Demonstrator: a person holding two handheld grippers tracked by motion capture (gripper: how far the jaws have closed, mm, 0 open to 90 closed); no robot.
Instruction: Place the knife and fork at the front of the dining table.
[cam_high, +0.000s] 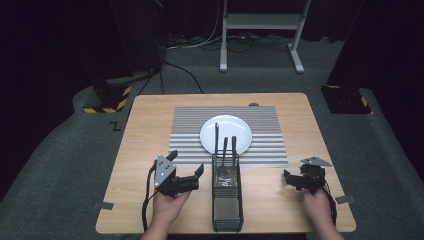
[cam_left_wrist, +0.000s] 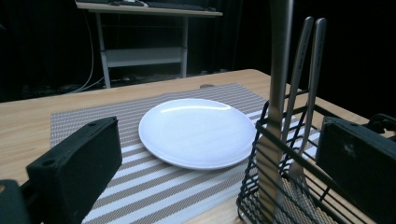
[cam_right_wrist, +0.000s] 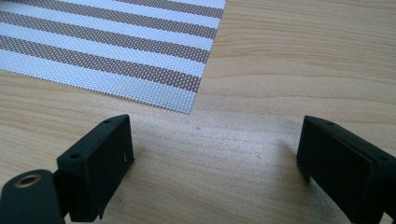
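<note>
We hold the left gripper (cam_high: 186, 169) just left of the wire basket (cam_high: 227, 210), its jaws spread apart and gripping nothing; three pieces of cutlery (cam_left_wrist: 280, 93) stand upright in the basket's far end. A white plate (cam_high: 226, 134) lies on the striped mat (cam_high: 190, 125) just behind the basket. Our right gripper (cam_high: 290, 178) hovers over bare table (cam_high: 145, 120) near the mat's corner (cam_right_wrist: 189, 105), jaws wide apart and empty.
</note>
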